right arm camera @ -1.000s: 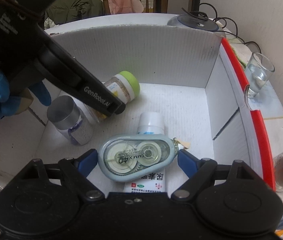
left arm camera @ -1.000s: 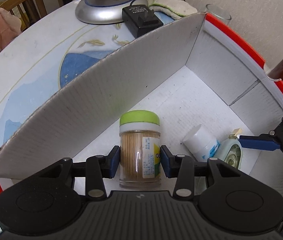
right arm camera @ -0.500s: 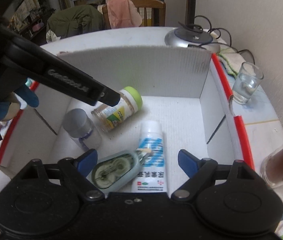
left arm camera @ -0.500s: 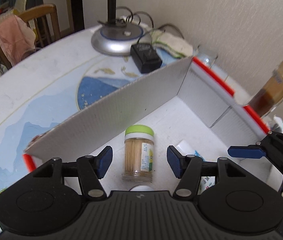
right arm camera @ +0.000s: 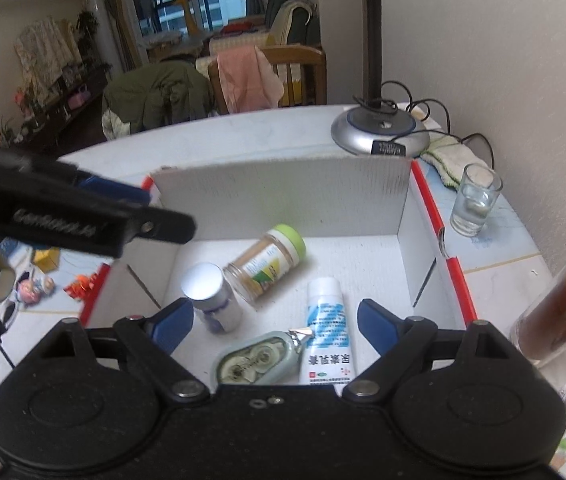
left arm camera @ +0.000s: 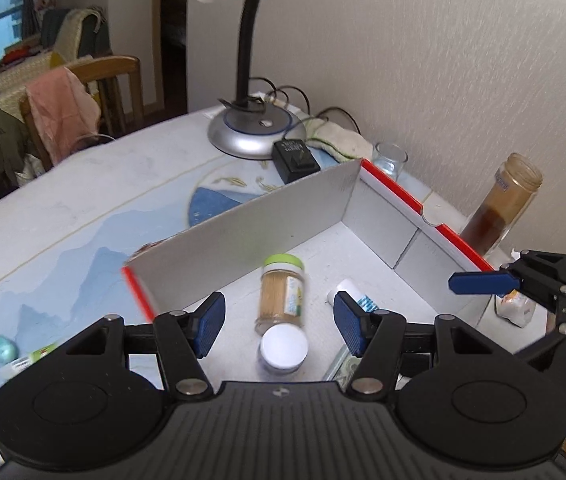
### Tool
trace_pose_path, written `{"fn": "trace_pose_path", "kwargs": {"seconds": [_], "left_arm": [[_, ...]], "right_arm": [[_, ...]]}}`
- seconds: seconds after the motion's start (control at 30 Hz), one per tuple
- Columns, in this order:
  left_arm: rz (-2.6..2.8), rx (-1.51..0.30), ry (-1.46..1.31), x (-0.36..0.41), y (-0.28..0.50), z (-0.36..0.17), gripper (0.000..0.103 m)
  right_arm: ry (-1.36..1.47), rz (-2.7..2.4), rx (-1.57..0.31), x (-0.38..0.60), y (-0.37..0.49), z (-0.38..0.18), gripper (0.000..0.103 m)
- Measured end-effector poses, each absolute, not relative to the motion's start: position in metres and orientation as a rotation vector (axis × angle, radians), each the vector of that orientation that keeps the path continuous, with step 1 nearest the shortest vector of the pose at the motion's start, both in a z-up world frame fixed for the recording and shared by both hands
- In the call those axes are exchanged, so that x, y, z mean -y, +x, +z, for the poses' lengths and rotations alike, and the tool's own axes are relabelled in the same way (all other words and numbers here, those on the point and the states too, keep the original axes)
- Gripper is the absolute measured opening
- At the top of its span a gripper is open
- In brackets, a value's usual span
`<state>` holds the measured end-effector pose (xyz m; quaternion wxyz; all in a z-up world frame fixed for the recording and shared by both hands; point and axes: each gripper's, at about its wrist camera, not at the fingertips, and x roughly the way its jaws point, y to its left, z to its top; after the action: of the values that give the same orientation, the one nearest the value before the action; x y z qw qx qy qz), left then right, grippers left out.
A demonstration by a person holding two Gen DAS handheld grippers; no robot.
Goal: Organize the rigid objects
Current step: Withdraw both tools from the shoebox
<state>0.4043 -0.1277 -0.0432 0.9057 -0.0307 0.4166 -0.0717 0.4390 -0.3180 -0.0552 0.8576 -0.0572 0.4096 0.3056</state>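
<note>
A white cardboard box [left arm camera: 243,236] with red rims holds the sorted items. A toothpick jar [left arm camera: 281,294] with a green lid lies on its side on the box floor. Next to it stands a white-capped bottle [left arm camera: 283,350]. My left gripper [left arm camera: 279,322] hovers above both, open and holding nothing. In the right wrist view the jar [right arm camera: 267,264], the bottle [right arm camera: 211,296], a white and blue tube [right arm camera: 327,332] and a correction tape [right arm camera: 255,360] lie inside the box [right arm camera: 283,196]. My right gripper [right arm camera: 277,322] hangs above them, its jaws opening a little wider with nothing between the pads.
A lamp base [left arm camera: 255,132], a black adapter [left arm camera: 295,160] and a cloth sit behind the box. A drinking glass [right arm camera: 475,200] and a tall jar of brown liquid [right arm camera: 563,300] stand along the wall to the right. Small items [left arm camera: 3,350] lie on the table at the left.
My left gripper let go of the toothpick jar, opened and rose; the jar went from upright to lying down. My right gripper lifted away from the correction tape, which now rests on the box floor.
</note>
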Motion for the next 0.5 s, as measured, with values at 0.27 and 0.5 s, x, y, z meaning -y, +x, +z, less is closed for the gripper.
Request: {"fn": "trace_pose_path", "kwargs": {"seconds": [0.27,0.5], "left_arm": [[-0.119,-0.799,-0.090,0.105,0.347,-0.026,0.059],[-0.059,-0.743,-0.111,0.077,0.295,-0.021,0.059]], "right_arm": [[-0.045,0.648,-0.807,0.315,0.412,-0.036,0.094],[-0.009,0.671,-0.755,0.298,0.379,-0.021,0.099]]}}
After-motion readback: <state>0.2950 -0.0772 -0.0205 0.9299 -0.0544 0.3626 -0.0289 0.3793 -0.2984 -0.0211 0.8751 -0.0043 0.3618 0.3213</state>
